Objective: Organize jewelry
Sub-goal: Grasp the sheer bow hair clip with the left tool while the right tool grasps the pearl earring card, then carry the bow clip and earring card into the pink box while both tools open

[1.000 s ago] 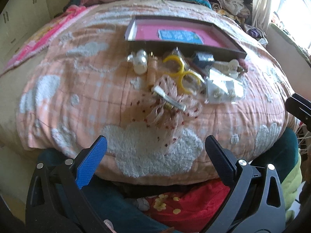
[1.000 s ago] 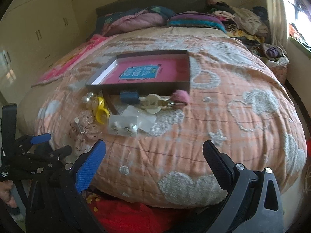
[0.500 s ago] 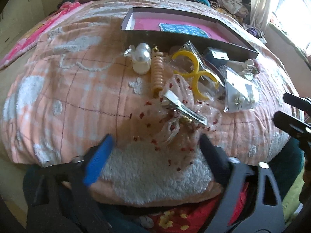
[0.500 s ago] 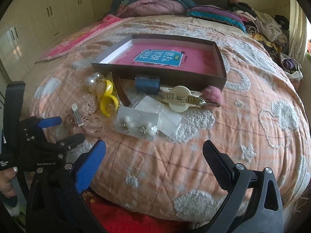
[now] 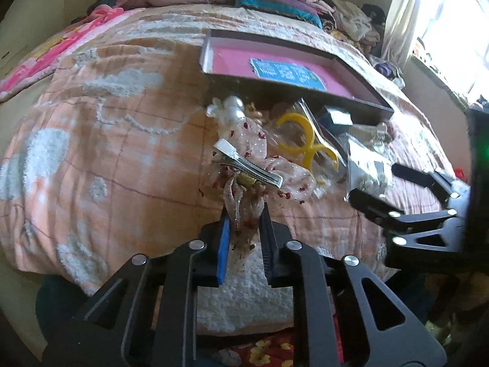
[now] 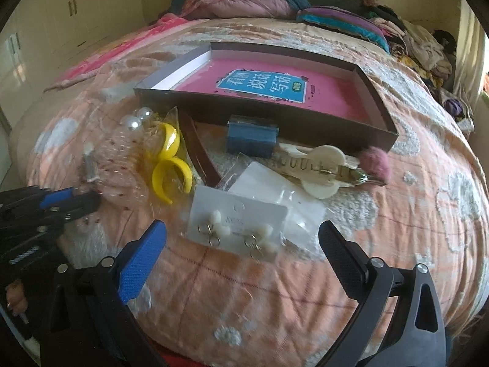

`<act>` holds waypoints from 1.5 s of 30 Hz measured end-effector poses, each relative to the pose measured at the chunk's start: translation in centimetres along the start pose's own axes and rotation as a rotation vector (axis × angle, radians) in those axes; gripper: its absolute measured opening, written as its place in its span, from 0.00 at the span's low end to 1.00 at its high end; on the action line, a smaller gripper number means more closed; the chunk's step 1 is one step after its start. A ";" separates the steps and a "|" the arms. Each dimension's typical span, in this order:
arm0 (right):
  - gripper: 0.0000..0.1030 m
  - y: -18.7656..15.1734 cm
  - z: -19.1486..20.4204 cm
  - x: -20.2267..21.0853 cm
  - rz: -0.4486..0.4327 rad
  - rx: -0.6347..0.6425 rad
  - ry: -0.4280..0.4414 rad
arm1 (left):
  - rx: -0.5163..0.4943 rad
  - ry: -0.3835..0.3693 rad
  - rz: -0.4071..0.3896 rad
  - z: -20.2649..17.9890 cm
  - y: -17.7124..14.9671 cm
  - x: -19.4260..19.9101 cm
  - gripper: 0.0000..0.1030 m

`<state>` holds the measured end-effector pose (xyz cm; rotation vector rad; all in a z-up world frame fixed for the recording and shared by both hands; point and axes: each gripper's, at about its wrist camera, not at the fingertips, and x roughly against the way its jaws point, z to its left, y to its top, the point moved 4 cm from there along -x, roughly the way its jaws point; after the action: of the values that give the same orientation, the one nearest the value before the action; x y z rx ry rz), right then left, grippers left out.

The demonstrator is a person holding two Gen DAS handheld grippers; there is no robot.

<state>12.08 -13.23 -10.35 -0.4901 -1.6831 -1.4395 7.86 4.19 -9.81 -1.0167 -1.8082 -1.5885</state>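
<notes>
My left gripper is shut on the trailing ribbons of a sheer pink bow hair clip with a silver clasp, lying on the bed; the bow also shows in the right wrist view. My right gripper is open, its fingers either side of a white earring card in a clear bag. Behind lie yellow rings in a bag, a pearl clip, a blue box, a cream hair claw and a pink pompom. A dark tray with a pink floor stands beyond them.
Everything rests on an orange quilt with white fluffy clouds. Folded bedding and clothes are piled at the head of the bed. A brown strap lies beside the yellow rings. White cupboards stand at the left.
My left gripper moved forward and closed on the bow's ribbons. My right gripper moved in toward the earring card and stayed open.
</notes>
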 end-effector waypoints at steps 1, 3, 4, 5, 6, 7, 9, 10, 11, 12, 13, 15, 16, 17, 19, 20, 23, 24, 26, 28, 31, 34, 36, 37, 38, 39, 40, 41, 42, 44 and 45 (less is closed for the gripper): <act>0.92 0.0 0.1 -0.3 -0.002 0.001 -0.004 | 0.004 -0.001 -0.005 0.3 0.2 0.2 0.10; 0.81 -0.1 0.4 -0.6 -0.003 0.017 -0.026 | 0.013 0.003 -0.016 0.7 0.5 0.7 0.10; 0.80 -0.1 0.5 -0.6 -0.012 0.024 -0.029 | 0.016 0.004 -0.020 1.0 0.7 0.9 0.10; 0.77 -0.1 0.5 -0.6 -0.019 0.026 -0.026 | 0.019 0.005 -0.022 1.2 0.8 1.1 0.10; 0.74 -0.1 0.4 -0.5 -0.028 0.023 -0.019 | 0.021 0.007 -0.025 1.4 1.0 1.2 0.10; 0.72 0.0 0.3 -0.3 -0.033 0.018 -0.014 | 0.023 0.008 -0.029 1.5 1.2 1.4 0.10; 0.64 0.1 -0.1 -0.1 -0.040 0.016 -0.004 | 0.026 0.011 -0.034 1.8 1.6 1.5 0.10; 0.63 0.0 -0.3 0.1 -0.041 0.016 0.004 | 0.026 0.011 -0.034 1.8 1.8 1.5 0.10; 0.63 -0.1 -0.5 0.3 -0.040 0.014 0.008 | 0.027 0.011 -0.035 1.8 2.0 1.5 0.10; 0.62 -0.1 -0.8 0.5 -0.040 0.006 0.016 | 0.026 0.010 -0.035 1.7 2.1 1.6 0.10; 0.62 -0.2 -1.2 0.7 -0.039 -0.005 0.023 | 0.022 0.009 -0.036 1.6 2.3 1.6 0.10; 0.59 -0.4 -1.8 1.1 -0.040 -0.025 0.030 | 0.015 0.006 -0.042 1.2 2.6 1.7 0.10; 0.46 -0.6 -2.1 1.4 -0.045 -0.032 0.033 | 0.010 0.004 -0.045 0.9 2.8 1.8 0.10; 0.36 -0.6 -2.5 1.8 -0.050 -0.039 0.044 | 0.004 0.002 -0.048 0.6 3.1 1.8 0.10; 0.36 -0.6 -3.6 2.8 -0.066 -0.055 0.039 | -0.009 -0.001 -0.051 0.1 3.6 1.8 0.10; 0.34 -0.6 -4.0 3.1 -0.071 -0.061 0.035 | -0.013 -0.004 -0.052 -0.2 3.8 1.7 0.10; 0.33 -0.9 -5.7 3.5 -0.068 -0.096 0.039 | -0.023 -0.007 -0.053 -1.0 4.7 1.4 0.10; 0.34 -1.1 -6.1 3.6 -0.061 -0.114 0.057 | -0.027 -0.008 -0.052 -1.2 4.9 1.3 0.10; 0.41 -1.2 -6.0 3.9 -0.067 -0.121 0.094 | -0.032 -0.012 -0.054 -1.8 5.2 1.1 0.10; 0.61 -1.1 -5.4 4.1 -0.076 -0.105 0.109 | -0.038 -0.017 -0.053 -2.2 5.4 1.1 0.10; 0.79 -0.7 -3.6 3.8 -0.100 -0.063 0.109 | -0.048 -0.019 -0.048 -2.9 5.6 1.0 0.11; 0.79 -0.7 -1.6 2.0 -0.067 0.014 0.072 | -0.050 -0.019 -0.043 -3.1 5.6 1.0 0.10; 0.79 -0.9 -1.2 0.8 -0.041 0.019 0.064 | -0.050 -0.019 -0.043 -3.2 5.6 1.0 0.10; 0.79 -1.0 -1.0 0.3 -0.037 0.031 0.038 | -0.050 -0.019 -0.042 -3.2 5.7 1.0 0.11; 0.77 -1.0 -0.8 0.0 -0.045 0.044 0.020 | -0.049 -0.018 -0.044 -3.2 5.6 1.0 0.11; 0.63 -1.1 -0.7 -0.1 -0.056 0.061 0.001 | -0.049 -0.019 -0.043 -3.2 5.7 1.0 0.11; 0.54 -1.1 -0.7 -0.3 -0.063 0.079 -0.012 | -0.050 -0.019 -0.043 -3.3 5.8 0.9 0.11; 0.46 -1.0 -0.8 -0.2 -0.071 0.092 -0.012 | -0.053 -0.017 -0.043 -3.4 6.0 0.8 0.11; 0.42 -0.9 -1.1 0.0 -0.079 0.086 0.003 | -0.055 -0.018 -0.042 -3.5 6.3 0.7 0.11; 0.39 -0.9 -1.8 0.5 -0.084 0.068 0.031 | -0.060 -0.021 -0.041 -3.8 6.8 0.5 0.11; 0.37 -0.9 -2.2 0.9 -0.088 0.056 0.051 | -0.063 -0.022 -0.043 -4.1 7.1 0.5 0.11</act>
<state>11.64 -15.73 -10.21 -0.3488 -1.7179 -1.4510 12.98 0.51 -4.57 -1.0336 -1.8158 -1.6762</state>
